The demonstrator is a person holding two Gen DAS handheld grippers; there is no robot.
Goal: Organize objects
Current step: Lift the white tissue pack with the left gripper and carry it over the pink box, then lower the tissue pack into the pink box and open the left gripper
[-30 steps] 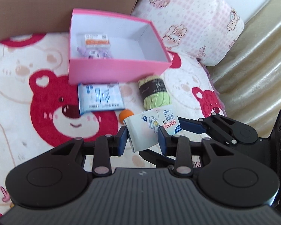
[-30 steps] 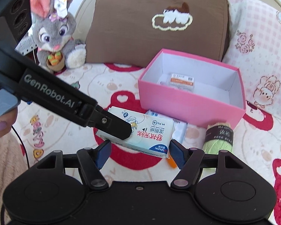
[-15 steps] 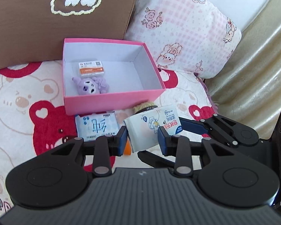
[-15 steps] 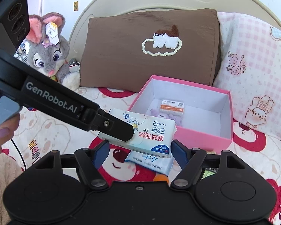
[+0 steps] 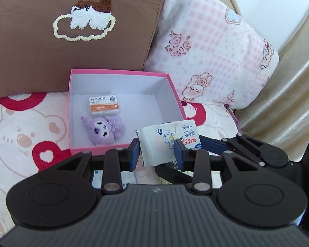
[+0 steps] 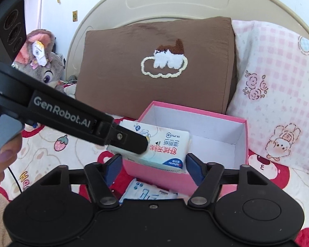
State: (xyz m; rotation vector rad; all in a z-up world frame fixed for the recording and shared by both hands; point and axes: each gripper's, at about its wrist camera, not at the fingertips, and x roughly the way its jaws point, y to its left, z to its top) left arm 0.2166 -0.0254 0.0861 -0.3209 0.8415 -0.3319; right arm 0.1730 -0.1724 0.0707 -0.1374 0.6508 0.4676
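Bright daylight, soft shadows, fisheye-warped edges

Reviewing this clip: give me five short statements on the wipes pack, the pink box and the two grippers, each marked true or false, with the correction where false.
1. The left gripper holds the wipes pack between its jaws. True.
2. The pink box is empty. False: a purple plush and a small orange-and-white packet lie in it.
3. The right gripper clamps the wipes pack. False: its blue pads stand clear of the pack's sides; its jaws have just been closing.
4. A second blue-printed pack lies on the blanket in front of the box. True.
5. The wipes pack rests on the box floor. False: it is held in the air over the near wall.
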